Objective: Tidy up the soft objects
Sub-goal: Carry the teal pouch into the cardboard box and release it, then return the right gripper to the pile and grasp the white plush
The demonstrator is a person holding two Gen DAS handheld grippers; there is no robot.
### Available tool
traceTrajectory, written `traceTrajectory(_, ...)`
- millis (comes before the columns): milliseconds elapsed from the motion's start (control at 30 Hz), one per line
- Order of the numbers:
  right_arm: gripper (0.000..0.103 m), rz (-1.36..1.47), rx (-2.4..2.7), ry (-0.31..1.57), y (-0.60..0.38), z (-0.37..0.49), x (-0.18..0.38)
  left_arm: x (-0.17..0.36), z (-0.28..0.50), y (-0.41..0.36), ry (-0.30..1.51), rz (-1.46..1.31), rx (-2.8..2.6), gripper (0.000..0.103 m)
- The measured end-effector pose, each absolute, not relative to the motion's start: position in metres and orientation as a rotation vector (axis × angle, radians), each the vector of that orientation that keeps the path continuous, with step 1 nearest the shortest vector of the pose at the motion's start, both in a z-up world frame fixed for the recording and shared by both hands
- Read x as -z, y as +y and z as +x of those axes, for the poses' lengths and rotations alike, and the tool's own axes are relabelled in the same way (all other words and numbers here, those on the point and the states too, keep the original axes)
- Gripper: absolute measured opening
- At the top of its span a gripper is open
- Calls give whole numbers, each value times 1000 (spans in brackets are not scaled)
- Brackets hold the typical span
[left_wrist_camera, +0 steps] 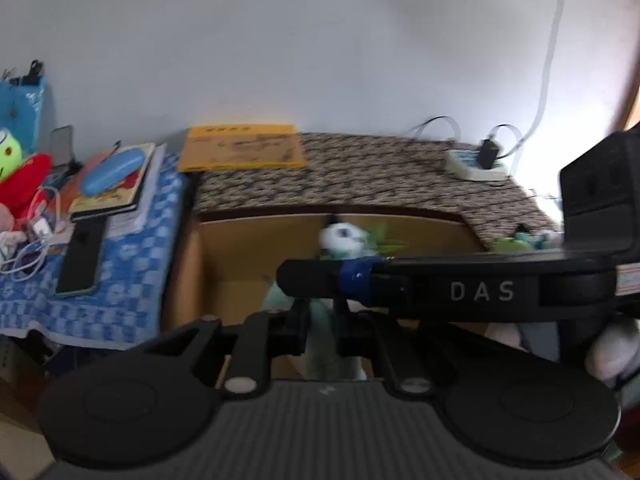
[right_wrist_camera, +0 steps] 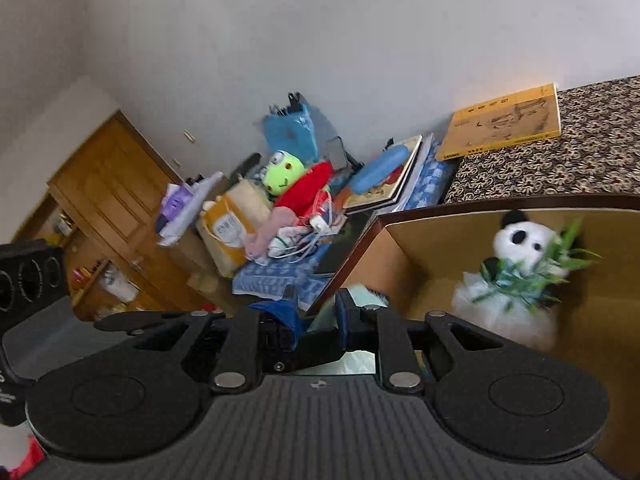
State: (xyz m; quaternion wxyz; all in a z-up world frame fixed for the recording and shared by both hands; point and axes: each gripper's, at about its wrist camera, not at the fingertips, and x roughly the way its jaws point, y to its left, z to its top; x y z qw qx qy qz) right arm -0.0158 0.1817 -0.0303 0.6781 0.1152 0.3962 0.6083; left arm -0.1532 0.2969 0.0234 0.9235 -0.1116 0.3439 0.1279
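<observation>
A cardboard box point(left_wrist_camera: 224, 264) stands open below me; it also shows in the right wrist view point(right_wrist_camera: 404, 256). A plush panda with green bamboo point(right_wrist_camera: 516, 276) sits inside it, also seen in the left wrist view point(left_wrist_camera: 344, 240). My left gripper point(left_wrist_camera: 323, 320) is shut on a pale soft thing point(left_wrist_camera: 320, 344) over the box. My right gripper point(right_wrist_camera: 316, 320) has its fingers close together at the box's left rim, with a pale green thing point(right_wrist_camera: 360, 296) behind them. The right gripper's body point(left_wrist_camera: 460, 292) crosses the left wrist view. A green frog plush point(right_wrist_camera: 282, 172) and a red plush point(right_wrist_camera: 304, 192) lie on the cluttered table.
A blue checked cloth point(left_wrist_camera: 120, 280) covers the table with books, a blue case point(left_wrist_camera: 112, 172), a phone point(left_wrist_camera: 80, 256) and cables. A yellow book point(left_wrist_camera: 240, 148) and a power strip point(left_wrist_camera: 476, 164) lie on a patterned surface point(left_wrist_camera: 360, 168). A wooden cabinet point(right_wrist_camera: 108, 208) stands left.
</observation>
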Motion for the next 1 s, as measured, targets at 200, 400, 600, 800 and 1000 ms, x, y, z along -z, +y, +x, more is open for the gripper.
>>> traceTrajectory(200,1,217,-1304,830,223,-10,23,-9,-131,345,731,-214,-332,6)
traceTrajectory(400,8,283,-1265,862,217,-1,19,-12,-141,359,713,-274,-313,7)
traceTrajectory(600,9,252,-1176,849,186,-5,15,-22,-136,330,720,-245,-271,23)
traceTrajectory(800,9,234,-1049,814,140,-7,12,-26,-118,285,742,-198,-190,41)
traceTrajectory(1000,9,278,-949,811,92,-1,15,-25,-95,239,787,-139,-137,49)
